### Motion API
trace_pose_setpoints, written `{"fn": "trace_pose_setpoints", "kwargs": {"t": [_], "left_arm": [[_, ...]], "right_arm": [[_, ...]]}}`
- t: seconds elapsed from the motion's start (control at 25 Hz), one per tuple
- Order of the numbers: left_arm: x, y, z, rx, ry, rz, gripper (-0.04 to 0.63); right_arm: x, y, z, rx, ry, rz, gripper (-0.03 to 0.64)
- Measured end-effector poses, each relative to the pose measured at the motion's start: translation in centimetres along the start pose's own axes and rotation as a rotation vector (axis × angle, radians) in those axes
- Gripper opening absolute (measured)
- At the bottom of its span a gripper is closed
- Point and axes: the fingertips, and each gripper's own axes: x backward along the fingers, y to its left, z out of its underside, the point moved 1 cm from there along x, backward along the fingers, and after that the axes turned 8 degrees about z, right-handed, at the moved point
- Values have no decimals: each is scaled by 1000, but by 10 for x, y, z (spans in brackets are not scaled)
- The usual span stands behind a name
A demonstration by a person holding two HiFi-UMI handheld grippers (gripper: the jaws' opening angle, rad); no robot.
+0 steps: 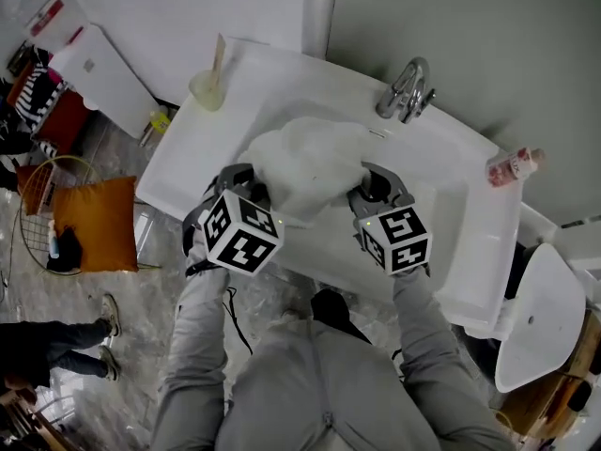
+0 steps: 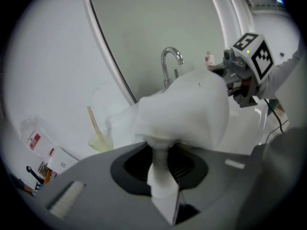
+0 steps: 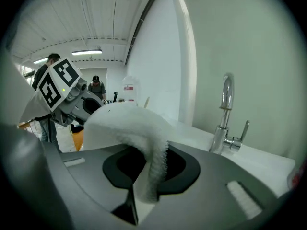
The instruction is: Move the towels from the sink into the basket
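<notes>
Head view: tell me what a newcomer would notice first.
A white towel hangs bunched above the white sink. It is pinched at one end by the left gripper and at the other by the right gripper. Behind it stands the chrome faucet, and an orange cushion stands out on the floor at far left.
</notes>
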Motion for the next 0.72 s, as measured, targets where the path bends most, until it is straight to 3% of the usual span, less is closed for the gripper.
{"fn": "trace_pose_setpoints", "kwargs": {"t": [0.36,0.72], "left_arm": [[67,-50,-24,-155,-123,35,133],[85,-163,-87,-362,-252,178,133]], "right_arm": [[105,20,-21,-16,-84,191,61],[250,-14,0,-60,-114,467,61]]}}
